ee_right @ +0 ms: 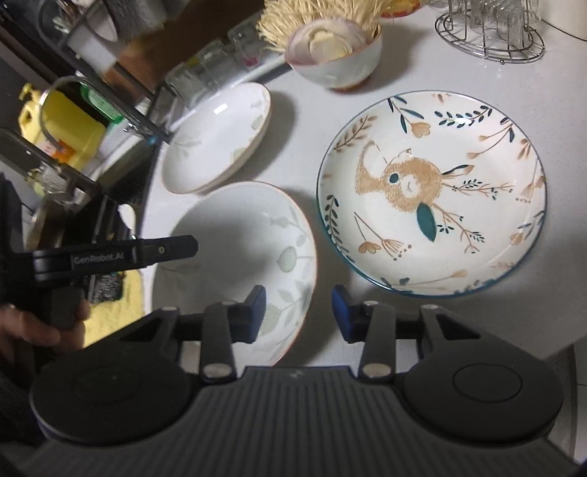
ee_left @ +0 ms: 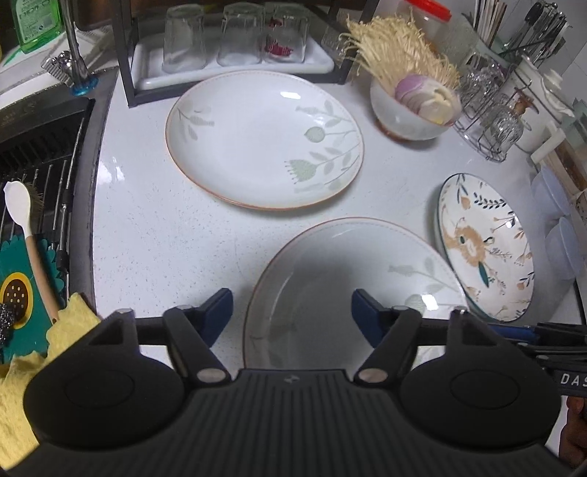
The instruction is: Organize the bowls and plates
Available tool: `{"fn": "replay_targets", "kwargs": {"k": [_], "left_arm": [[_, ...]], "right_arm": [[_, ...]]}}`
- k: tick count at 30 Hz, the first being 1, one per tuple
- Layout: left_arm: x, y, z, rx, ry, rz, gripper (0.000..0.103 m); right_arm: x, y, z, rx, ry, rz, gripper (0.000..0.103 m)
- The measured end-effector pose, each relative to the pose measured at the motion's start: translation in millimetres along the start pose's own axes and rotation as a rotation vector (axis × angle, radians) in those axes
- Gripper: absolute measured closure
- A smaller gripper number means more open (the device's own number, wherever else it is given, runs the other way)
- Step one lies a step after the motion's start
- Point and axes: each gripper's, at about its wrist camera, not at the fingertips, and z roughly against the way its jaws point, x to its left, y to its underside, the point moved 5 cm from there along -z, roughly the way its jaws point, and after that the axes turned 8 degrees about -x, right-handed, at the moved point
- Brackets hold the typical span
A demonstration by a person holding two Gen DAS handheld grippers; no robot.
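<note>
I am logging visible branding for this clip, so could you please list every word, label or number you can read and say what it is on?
"GenRobot.AI": on the black left gripper, seen from the right wrist.
"DAS": cut off at the frame edge, on the black right gripper in the left wrist view.
Green bottle: label print too blurred to read.
Yellow container: label unreadable.

place: home kitchen | cues: sink (ee_left: 33,146) with tap (ee_left: 73,44) beside white tabletop (ee_left: 146,227); upturned glasses (ee_left: 238,36) on rack; cutlery holder (ee_left: 513,25); dish soap (ee_left: 35,22); plates (ee_left: 264,135); bowl (ee_left: 407,117) of sliced onion
</note>
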Motion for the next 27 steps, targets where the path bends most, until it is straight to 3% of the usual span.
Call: {"fn": "replay_targets", "kwargs": {"k": [10,12,27], "left_arm": [[9.3,1.1,-23.9,0.056,0.043,-0.027,0.059],[8.9,0.4,-25.7,0.052,0.055,-0.036,0.061],[7.4,-17.8,-13.4,0.058,0.088,-0.022,0.062]], "right_arm": [[4.4,3.7,-26.6,0.033,0.039,0.002,0.077],[2.4,3.8,-28.4,0.033,0.045,-0.015,0.081],[8.0,-11.2,-17.6,0.021,0.019,-0.011,0.081]]}}
